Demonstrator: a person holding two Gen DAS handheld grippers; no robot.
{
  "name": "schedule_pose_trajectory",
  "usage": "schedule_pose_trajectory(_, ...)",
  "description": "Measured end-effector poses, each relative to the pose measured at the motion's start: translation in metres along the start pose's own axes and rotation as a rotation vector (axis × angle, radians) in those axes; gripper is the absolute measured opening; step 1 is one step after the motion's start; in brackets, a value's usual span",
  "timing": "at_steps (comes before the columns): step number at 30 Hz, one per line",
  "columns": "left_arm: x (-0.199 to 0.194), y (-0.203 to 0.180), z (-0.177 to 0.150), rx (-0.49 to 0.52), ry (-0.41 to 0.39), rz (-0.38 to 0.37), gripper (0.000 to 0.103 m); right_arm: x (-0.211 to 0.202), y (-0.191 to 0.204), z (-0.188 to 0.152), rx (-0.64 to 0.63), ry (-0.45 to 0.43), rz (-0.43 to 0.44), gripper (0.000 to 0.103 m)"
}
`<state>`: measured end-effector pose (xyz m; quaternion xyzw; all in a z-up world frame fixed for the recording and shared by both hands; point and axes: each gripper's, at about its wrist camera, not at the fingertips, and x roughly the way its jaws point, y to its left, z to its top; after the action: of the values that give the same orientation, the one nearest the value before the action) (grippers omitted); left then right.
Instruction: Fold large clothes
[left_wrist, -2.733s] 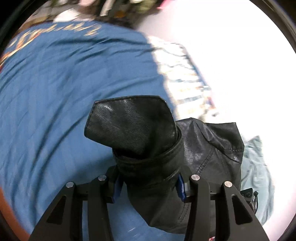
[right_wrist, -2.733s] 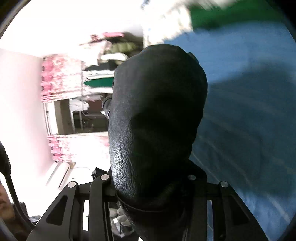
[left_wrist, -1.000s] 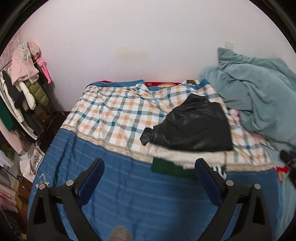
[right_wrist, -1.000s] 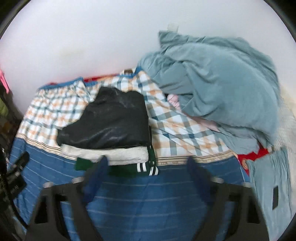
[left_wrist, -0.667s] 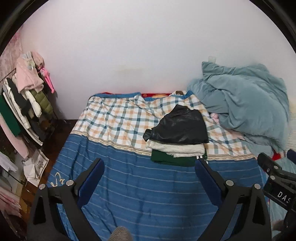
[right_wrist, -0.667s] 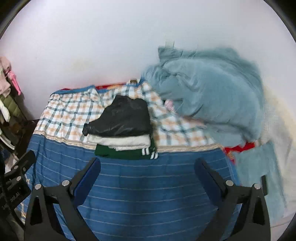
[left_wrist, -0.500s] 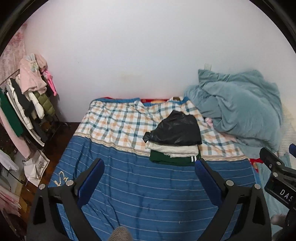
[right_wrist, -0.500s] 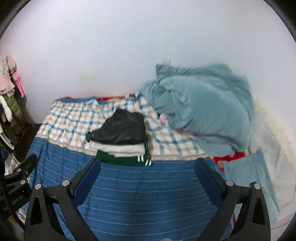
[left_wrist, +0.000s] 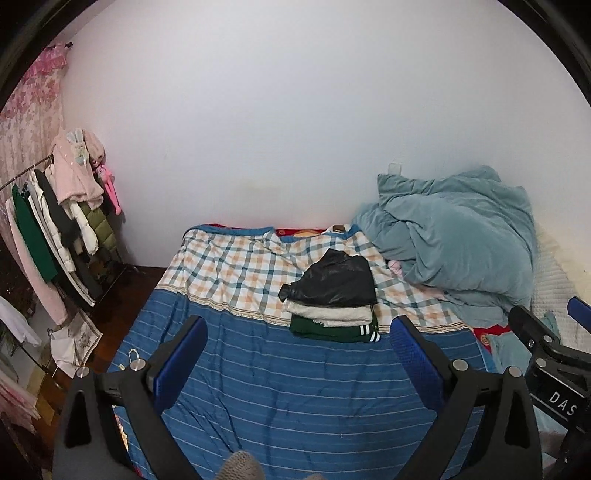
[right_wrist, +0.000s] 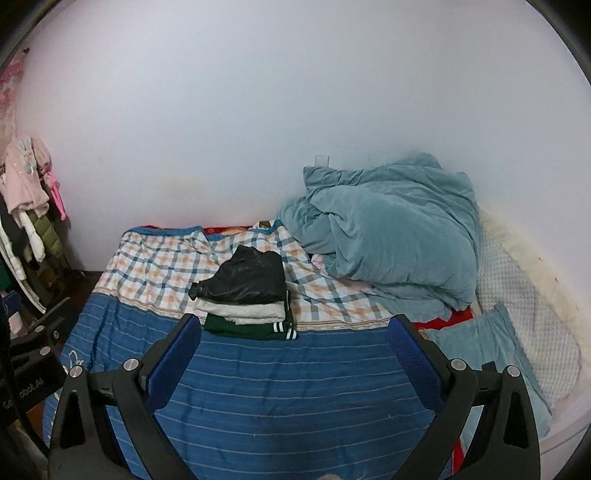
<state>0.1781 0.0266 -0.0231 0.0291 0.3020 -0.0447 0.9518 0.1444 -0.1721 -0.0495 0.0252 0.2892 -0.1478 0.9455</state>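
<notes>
The bed (left_wrist: 295, 398) carries everything; its blue striped cover (right_wrist: 295, 384) spreads over the near part, and a checked sheet (left_wrist: 236, 273) covers the far part up to the wall; a stack of folded clothes (left_wrist: 332, 302) lies on the bed where checked sheet meets blue cover, black jacket (right_wrist: 243, 278) on top, white garment (right_wrist: 243, 311) beneath it, green garment (right_wrist: 251, 330) at the bottom; right of the stack a crumpled teal duvet (right_wrist: 391, 236) is heaped on the bed; nearer than the duvet lies a teal pillow (right_wrist: 484, 350).
</notes>
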Motion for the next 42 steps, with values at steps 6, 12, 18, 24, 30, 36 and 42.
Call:
schedule_pose_trajectory(6, -0.015, 0.004, -0.006, -0.011, -0.017, 0.000, 0.101, -0.028, -0.008, 0.001, -0.001, -0.028, 0.010, 0.102)
schedule_pose_trajectory(12, -0.020, 0.005, -0.013, -0.008, -0.015, 0.013, 0.101, -0.042, -0.011, -0.001, -0.010, -0.028, 0.027, 0.102)
schedule_pose_trajectory(18, -0.022, 0.007, -0.016, -0.012, -0.005, 0.018, 0.101, -0.034, -0.006, 0.011, -0.016, -0.021, 0.045, 0.102)
schedule_pose_trajectory(24, -0.023, 0.006, -0.016, -0.015, -0.015, 0.018, 0.101, -0.032, -0.003, 0.017, -0.019, -0.019, 0.051, 0.102)
schedule_pose_trajectory(30, -0.027, 0.005, -0.014, -0.005, -0.025, 0.017, 0.101, -0.022, -0.001, 0.026, -0.017, -0.014, 0.058, 0.102)
schedule_pose_trajectory(36, -0.026, 0.003, -0.010, -0.001, -0.021, 0.015, 0.101, -0.019, 0.000, 0.032, -0.010, -0.011, 0.067, 0.102)
schedule_pose_trajectory(42, -0.027, 0.002, -0.007, -0.002, -0.024, 0.015, 0.101, -0.018, 0.001, 0.035, -0.017, -0.013, 0.056, 0.102)
